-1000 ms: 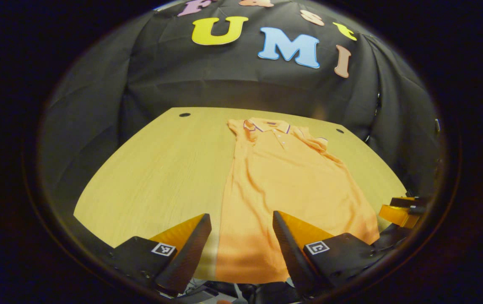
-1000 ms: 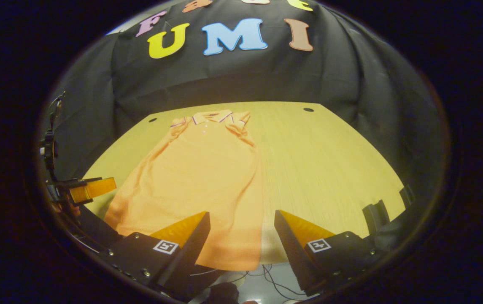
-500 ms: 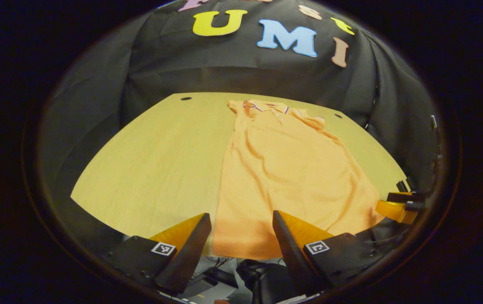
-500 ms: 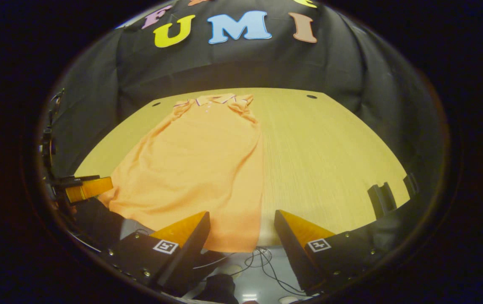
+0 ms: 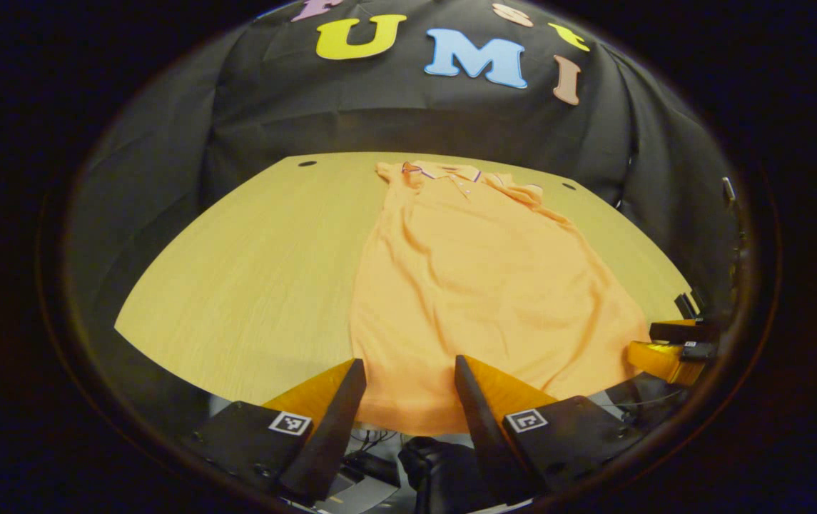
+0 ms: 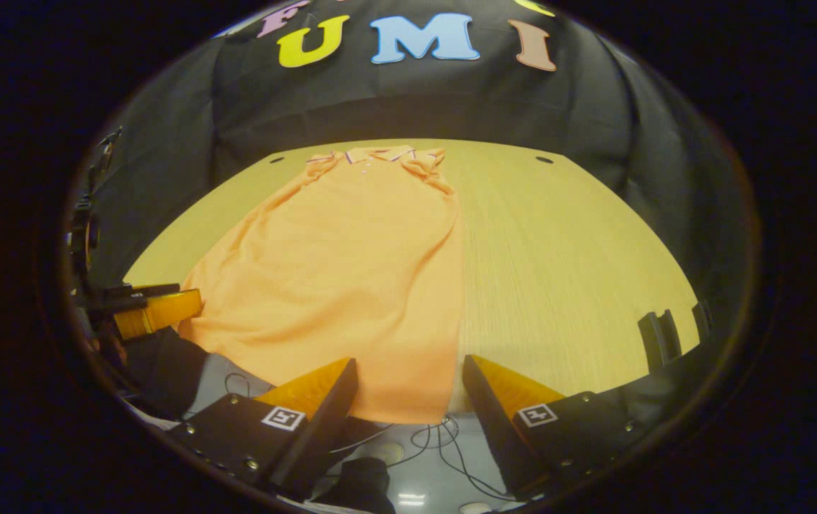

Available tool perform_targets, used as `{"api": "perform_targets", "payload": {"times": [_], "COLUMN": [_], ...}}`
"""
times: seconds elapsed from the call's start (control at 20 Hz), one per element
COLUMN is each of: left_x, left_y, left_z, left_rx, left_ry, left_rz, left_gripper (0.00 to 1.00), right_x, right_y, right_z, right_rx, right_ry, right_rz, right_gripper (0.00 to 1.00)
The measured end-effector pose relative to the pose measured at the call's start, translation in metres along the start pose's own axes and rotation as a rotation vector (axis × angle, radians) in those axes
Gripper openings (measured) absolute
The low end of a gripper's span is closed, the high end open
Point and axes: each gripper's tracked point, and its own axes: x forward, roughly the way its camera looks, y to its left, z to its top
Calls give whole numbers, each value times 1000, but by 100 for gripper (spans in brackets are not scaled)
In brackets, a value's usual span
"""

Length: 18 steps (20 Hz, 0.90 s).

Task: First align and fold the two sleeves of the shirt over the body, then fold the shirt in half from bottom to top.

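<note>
My spread left gripper and right gripper flank the soft orange polo shirt's limp hem at the wooden table's near edge; I'd pinch its corners.

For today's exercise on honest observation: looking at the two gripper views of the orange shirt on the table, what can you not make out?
- Hem of the shirt, left gripper view: partly hidden behind the left gripper.
- Sleeves, both views: too small and bunched near the collar to tell how neatly they are folded.
- Right gripper, left gripper view: cut off at the edge, so whether it is open is unclear there.
- Under the shirt: hidden by the cloth.
</note>
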Motion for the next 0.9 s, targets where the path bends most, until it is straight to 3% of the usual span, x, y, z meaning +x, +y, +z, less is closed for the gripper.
{"api": "perform_targets", "payload": {"times": [0.05,0.1,0.15,0.2,0.25,0.3,0.4,0.45,0.6,0.65,0.9], "left_x": [2,2,4,4,4,4,6,7,5,6,2], "left_y": [-5,-7,-10,-13,-13,-14,-14,-16,-12,-13,-12], "left_z": [-3,-3,-4,-4,-5,-4,-5,-5,-4,-5,0], "left_rx": [13,21,37,47,57,62,53,51,50,44,-35], "left_ry": [0,-1,-1,2,0,-3,0,3,6,11,25], "left_rz": [-1,4,4,2,4,9,7,-1,7,10,13], "left_gripper": [78,68,58,48,46,27,10,10,6,6,6], "right_x": [3,3,1,0,1,1,1,4,1,-1,-3], "right_y": [3,7,8,8,8,8,-2,-2,0,-1,6], "right_z": [-1,2,2,2,1,1,3,0,2,4,13], "right_rx": [-15,-22,-21,-18,-24,-20,3,10,44,45,116], "right_ry": [-5,-9,-13,-16,-14,-16,-31,-24,-31,-29,-29], "right_rz": [15,24,26,29,37,43,4,11,18,24,73], "right_gripper": [84,70,63,42,33,32,30,4,5,0,0]}}
